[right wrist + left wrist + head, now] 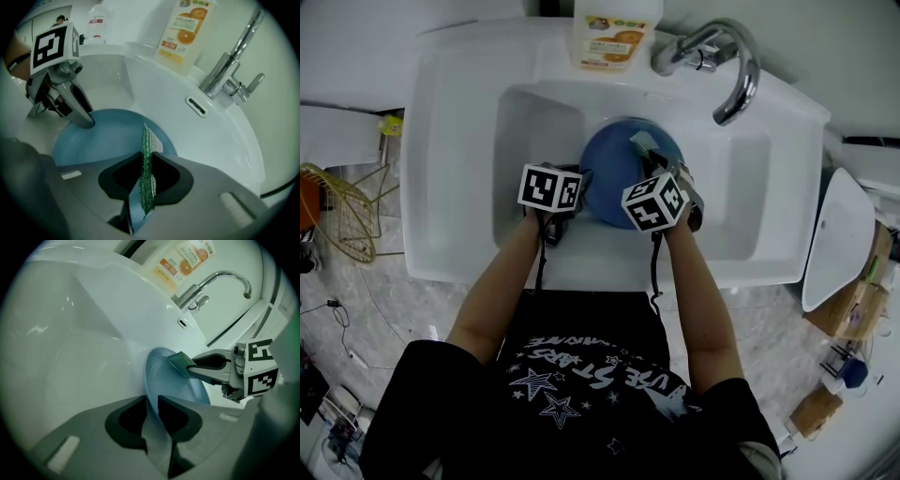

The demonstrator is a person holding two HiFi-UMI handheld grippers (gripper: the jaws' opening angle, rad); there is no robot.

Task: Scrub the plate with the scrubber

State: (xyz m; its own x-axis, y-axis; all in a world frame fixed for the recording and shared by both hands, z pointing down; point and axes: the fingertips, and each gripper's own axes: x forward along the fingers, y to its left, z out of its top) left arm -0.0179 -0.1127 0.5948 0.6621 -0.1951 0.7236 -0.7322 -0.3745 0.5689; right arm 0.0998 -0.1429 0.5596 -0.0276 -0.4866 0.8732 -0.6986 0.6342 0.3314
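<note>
Plate (pixel 161 380): rigid, likely slick, breakable; grip at rim | left gripper (pixel 152 403) clamped on plate's near rim | right gripper (pixel 147 163) pinching soft scrubber (pixel 148 138), at plate's far rim

white sink (pixel 450 141) | chrome faucet (pixel 750 70) | pale speckled floor (pixel 422 319) | gold wire rack (pixel 347 216)
</note>
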